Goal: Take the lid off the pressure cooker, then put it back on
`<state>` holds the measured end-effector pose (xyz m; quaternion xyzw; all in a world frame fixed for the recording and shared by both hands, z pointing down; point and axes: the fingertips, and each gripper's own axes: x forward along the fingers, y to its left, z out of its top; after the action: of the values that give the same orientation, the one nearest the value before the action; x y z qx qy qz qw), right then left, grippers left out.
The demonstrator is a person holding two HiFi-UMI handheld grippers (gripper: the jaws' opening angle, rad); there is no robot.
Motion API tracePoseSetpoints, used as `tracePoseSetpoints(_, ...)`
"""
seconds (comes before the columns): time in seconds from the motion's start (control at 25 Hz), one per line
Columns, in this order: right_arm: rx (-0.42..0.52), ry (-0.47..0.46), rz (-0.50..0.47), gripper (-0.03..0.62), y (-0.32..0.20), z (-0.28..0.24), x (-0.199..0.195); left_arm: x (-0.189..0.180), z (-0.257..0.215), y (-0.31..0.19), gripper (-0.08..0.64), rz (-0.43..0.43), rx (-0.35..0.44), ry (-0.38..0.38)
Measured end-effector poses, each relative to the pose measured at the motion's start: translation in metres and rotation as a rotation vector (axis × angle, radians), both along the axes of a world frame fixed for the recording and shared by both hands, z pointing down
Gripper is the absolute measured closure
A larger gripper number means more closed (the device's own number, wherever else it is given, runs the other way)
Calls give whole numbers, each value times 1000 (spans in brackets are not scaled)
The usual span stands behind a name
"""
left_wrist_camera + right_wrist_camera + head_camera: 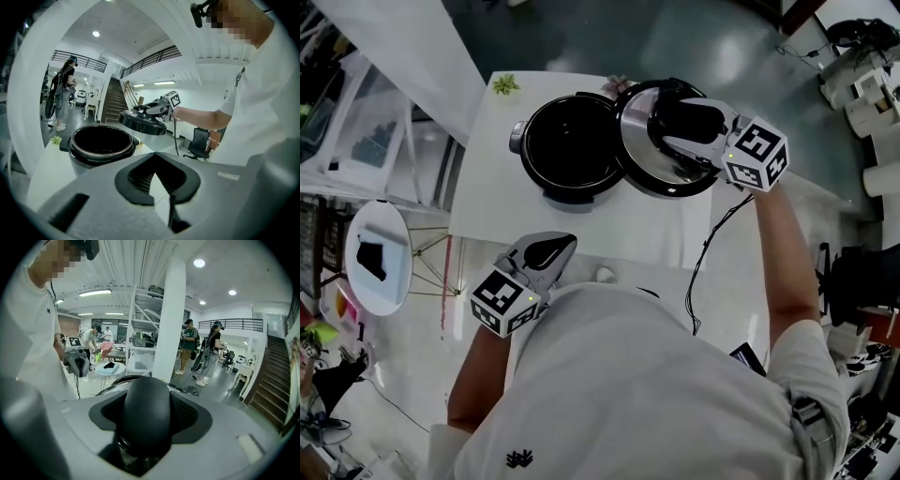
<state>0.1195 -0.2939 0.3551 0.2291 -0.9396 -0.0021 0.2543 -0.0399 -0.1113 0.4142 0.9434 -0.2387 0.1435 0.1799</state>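
The black pressure cooker pot (572,145) stands open and lidless on the white table (609,230). Its lid (652,164) hangs tilted just right of the pot, overlapping the pot's right rim. My right gripper (689,122) is shut on the lid's black handle (145,413), which fills the space between the jaws in the right gripper view. My left gripper (551,249) hovers near the table's front edge, short of the pot, shut with nothing in it. From the left gripper view the pot (101,143) lies ahead, and the raised lid (140,123) sits behind it to the right.
A small plant (504,84) sits at the table's far left corner. A black cable (708,253) trails off the table's right side. A round white side table (377,255) holding a dark object stands to the left. Several people stand in the background.
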Motion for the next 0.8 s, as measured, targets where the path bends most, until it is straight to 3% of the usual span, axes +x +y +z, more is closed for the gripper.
tracePoseSetpoints(0.32,-5,0,38,301,19,7,55,41,0,10,554,20,5,-9)
tracePoseSetpoints(0.8,-19,9,56,301,35,29,101,74,4,14,554,14,-8,-22)
